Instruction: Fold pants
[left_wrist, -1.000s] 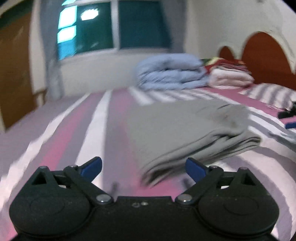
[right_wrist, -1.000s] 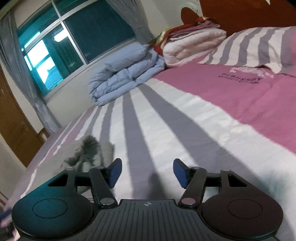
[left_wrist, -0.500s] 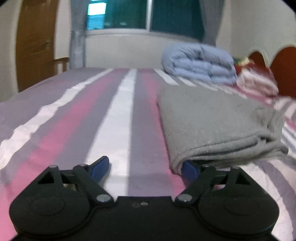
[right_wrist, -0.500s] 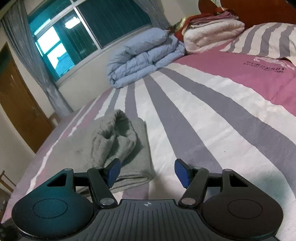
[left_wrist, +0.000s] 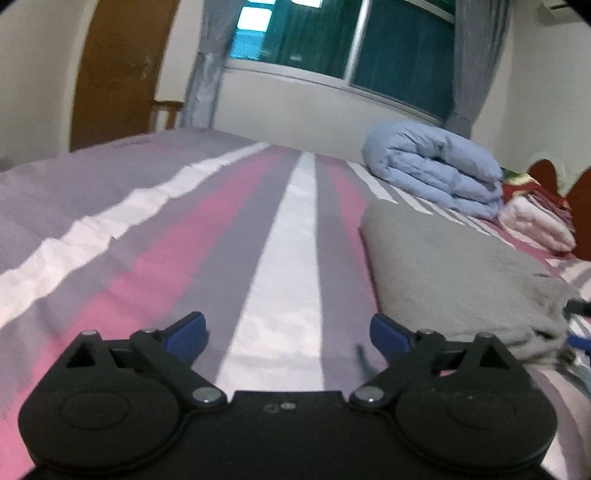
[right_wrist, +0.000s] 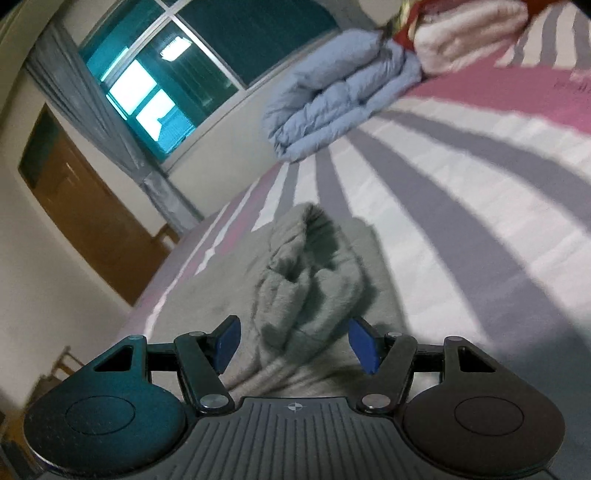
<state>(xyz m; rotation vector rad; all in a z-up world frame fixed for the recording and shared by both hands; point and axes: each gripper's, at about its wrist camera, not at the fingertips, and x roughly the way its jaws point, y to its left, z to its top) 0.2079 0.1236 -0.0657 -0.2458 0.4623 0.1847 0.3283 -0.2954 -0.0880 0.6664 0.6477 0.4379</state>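
Two wide-open grippers, left gripper (left_wrist: 288, 332) and right gripper (right_wrist: 293, 341), hold nothing; grey pants (right_wrist: 314, 280) lie folded mid-frame, bunched end left to tidy.

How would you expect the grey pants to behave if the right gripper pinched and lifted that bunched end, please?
The pants would probably droop, since the fleecy cloth already slumps in soft folds. Their stacked layers might slide apart. Between the open right gripper, the thick bunch should grip well.

You are in a home bedroom: striped bedsheet (left_wrist: 229, 236), folded blue duvet (left_wrist: 436, 170), curtained window (left_wrist: 399, 55), wooden door (left_wrist: 114, 70).
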